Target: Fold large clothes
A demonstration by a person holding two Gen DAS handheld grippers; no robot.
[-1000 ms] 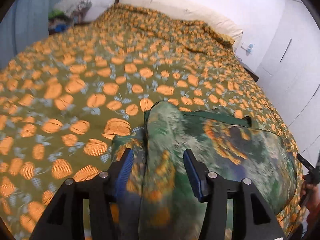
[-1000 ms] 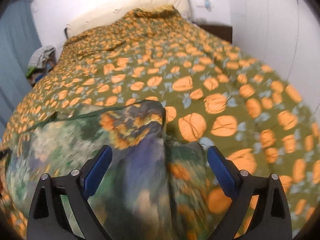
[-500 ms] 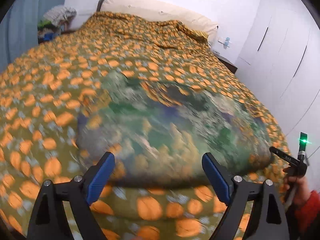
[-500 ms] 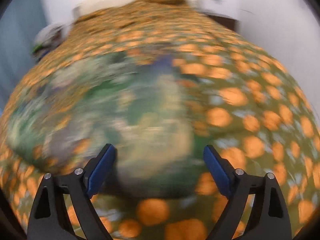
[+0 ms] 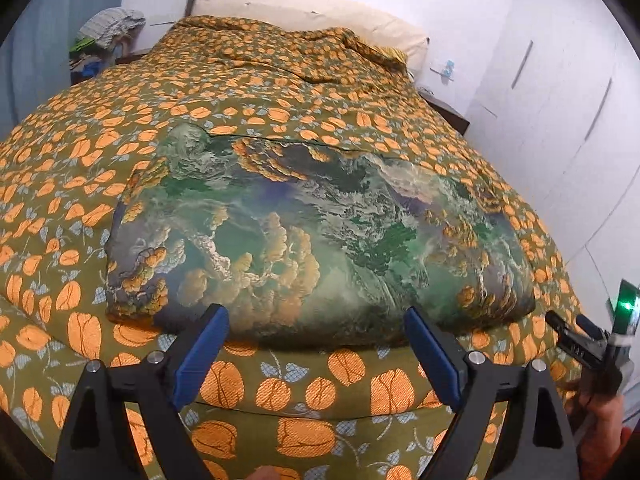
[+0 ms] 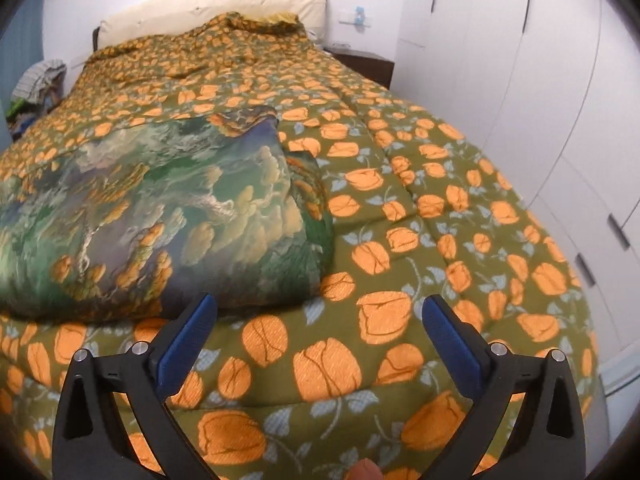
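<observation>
So the thing being folded is a big silky-looking garment printed with green, grey and ochre clouds point(image 5: 320, 240). It's lying as a wide, puffy rectangle near the foot of the bed, on top of the olive quilted bedspread with orange flowers point(image 5: 280, 92). My guess is it's light and totally limp, with a smooth, maybe slippery face, so it'll slide on itself and sag the moment you lift only one end. It looks thick enough that it's already doubled over. If I were picking it up I'd pinch the two near corners, or the left point(image 5: 120, 304) and right point(image 5: 516, 312) ends of the near edge, both layers together.

Going left to right: the left tool point(image 5: 316, 344) is wide open with nothing in it, its blue pads just short of the garment's near edge. The right tool point(image 6: 320, 332) has its jaws opening too, and it's empty, hanging over bare bedspread just right of the garment's right end point(image 6: 312, 240).

The bed itself is soft and squishy, so pressing down to crease won't do much. Cream padded headboard point(image 6: 208, 4) at the far end, a heap of clothes point(image 5: 104, 40) off the far left, a dark nightstand point(image 6: 360, 60) and white wardrobe doors point(image 6: 540, 80) along the right.
</observation>
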